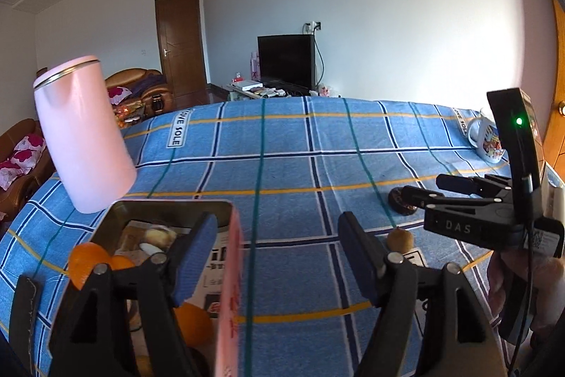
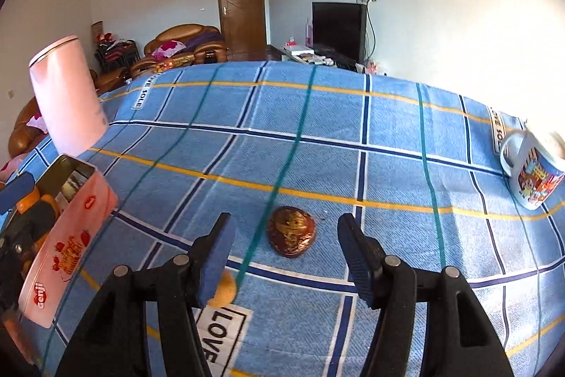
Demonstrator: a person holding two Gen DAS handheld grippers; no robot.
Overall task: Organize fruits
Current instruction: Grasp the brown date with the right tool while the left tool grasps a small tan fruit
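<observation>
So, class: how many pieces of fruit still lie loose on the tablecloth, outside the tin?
2: a dark reddish-brown fruit mid-cloth, and a small brownish fruit nearer the camera. Others may be hidden.

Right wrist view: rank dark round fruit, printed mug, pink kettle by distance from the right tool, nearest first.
From the right tool:
1. Dark round fruit, straight ahead, just past the open fingers.
2. Printed mug, far right of the cloth.
3. Pink kettle, far left, behind the tin.
Mug and kettle are close to call.

Checked cloth (image 2: pixel 317 129) — tin (image 2: pixel 70 235), kettle (image 2: pixel 67 101), mug (image 2: pixel 533 175), fruit (image 2: pixel 291 232).
</observation>
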